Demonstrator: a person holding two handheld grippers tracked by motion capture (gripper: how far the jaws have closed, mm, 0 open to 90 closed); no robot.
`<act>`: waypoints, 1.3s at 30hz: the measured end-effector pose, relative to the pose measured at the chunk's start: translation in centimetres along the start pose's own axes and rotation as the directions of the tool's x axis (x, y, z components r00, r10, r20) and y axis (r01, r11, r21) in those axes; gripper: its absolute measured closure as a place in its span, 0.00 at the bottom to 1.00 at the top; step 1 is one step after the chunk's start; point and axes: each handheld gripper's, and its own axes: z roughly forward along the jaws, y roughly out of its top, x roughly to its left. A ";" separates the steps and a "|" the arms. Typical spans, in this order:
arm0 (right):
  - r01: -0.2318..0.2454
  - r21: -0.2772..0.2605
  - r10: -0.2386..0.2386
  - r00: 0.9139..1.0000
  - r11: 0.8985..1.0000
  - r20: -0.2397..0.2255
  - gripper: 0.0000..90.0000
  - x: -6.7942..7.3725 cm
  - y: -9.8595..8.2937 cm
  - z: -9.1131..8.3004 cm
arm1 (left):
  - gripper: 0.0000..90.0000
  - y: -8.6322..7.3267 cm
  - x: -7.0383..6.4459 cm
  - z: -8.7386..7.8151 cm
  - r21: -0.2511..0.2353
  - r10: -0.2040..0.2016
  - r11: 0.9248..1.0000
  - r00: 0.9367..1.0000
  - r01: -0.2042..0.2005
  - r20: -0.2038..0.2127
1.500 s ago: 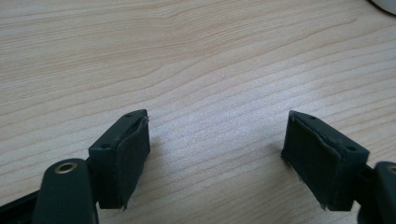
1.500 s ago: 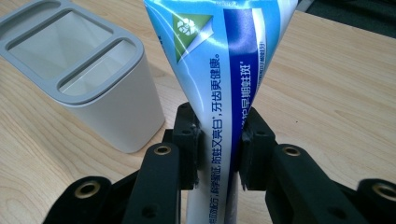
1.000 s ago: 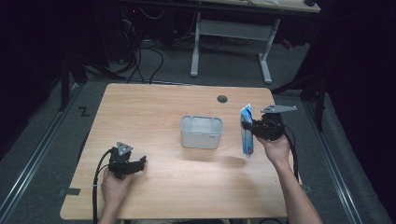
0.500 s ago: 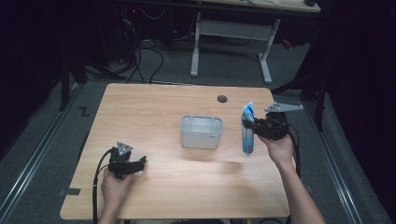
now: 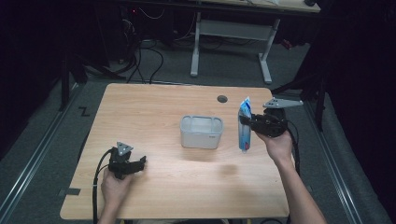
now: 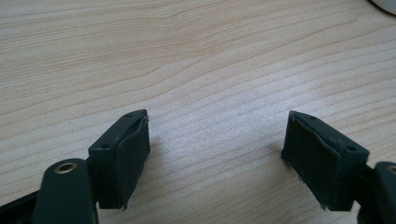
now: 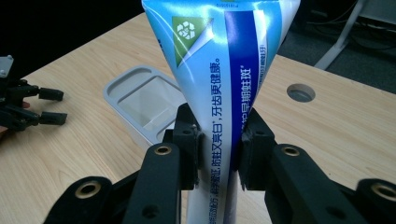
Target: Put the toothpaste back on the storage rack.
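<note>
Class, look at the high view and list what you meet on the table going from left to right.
Left hand-held gripper → grey plastic container → blue toothpaste tube → right hand-held gripper, its body to the tube's right, jaws closed on the tube.

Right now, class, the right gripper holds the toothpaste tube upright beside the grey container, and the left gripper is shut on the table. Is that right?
Not quite. The left gripper is open, its jaws wide apart over bare wood, as the left gripper view shows. The right gripper does hold the toothpaste tube upright beside the grey container.
</note>
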 end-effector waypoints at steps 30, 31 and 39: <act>0.027 -0.079 -0.039 0.988 0.997 -0.151 0.81 2.7 4.0 0.9 | 0.26 0.0 0.0 0.0 0.000 0.000 1.000 1.000 0.000 0.003; 0.028 -0.082 -0.040 0.987 0.996 -0.153 0.81 2.8 4.1 0.9 | 0.26 0.0 0.0 0.0 0.000 -0.001 1.000 1.000 0.001 0.003; 0.023 -0.092 -0.038 0.985 0.996 -0.166 0.81 3.0 5.1 1.4 | 0.26 0.0 0.0 0.0 0.000 -0.001 1.000 1.000 0.001 0.003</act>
